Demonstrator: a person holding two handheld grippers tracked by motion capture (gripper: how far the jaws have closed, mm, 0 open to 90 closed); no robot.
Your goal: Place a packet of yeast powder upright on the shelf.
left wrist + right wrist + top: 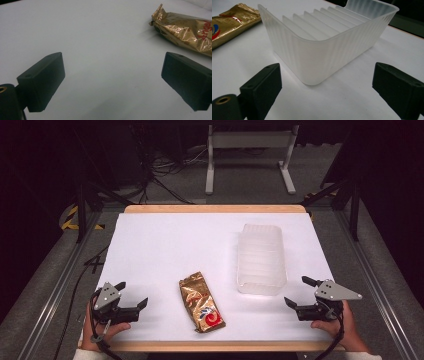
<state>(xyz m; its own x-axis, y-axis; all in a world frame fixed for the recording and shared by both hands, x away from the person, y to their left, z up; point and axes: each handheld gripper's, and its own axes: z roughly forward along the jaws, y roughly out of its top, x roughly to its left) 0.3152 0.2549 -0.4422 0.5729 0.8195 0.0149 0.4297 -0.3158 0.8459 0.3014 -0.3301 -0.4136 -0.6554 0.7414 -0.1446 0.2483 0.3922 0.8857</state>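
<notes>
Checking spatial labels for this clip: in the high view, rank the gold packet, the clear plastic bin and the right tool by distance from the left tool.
1. Gold packet, just right of the left tool, near the front edge.
2. Clear plastic bin, farther right and back.
3. Right tool, at the front right.

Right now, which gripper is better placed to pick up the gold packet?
Left, probably. The left gripper sits beside the gold packet with jaws open, and the packet's crimped end lies just past its right jaw. The right gripper is also open but faces the clear plastic bin, with the packet off to one side.
</notes>
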